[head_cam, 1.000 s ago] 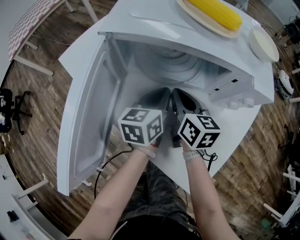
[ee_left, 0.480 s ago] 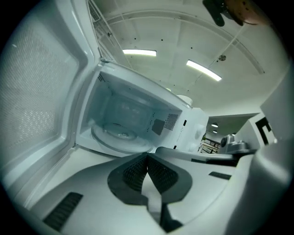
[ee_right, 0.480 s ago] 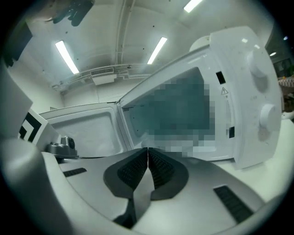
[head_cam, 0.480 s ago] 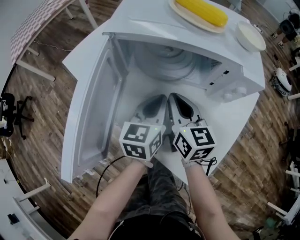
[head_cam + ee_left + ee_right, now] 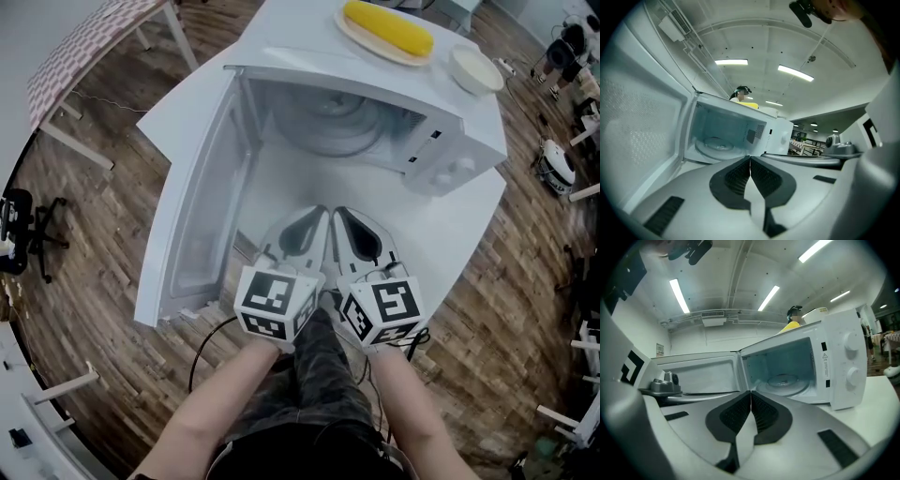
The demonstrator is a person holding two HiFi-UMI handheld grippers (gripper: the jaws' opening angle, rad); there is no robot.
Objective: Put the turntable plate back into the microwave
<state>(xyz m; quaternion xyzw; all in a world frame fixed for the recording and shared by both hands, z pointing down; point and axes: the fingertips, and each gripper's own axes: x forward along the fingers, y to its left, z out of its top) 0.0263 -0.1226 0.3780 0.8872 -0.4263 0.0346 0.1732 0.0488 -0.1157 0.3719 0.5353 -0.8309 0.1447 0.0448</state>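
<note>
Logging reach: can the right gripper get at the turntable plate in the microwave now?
Probably yes: the door stands wide open and nothing lies between the right gripper and the turntable plate, though its fingers are shut.

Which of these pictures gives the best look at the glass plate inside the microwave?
The right gripper view: the plate lies on the microwave floor, bright, its round outline and centre hub showing. The left gripper view shows it too, fainter against the pale floor. The head view shows only part, under the roof.
</note>
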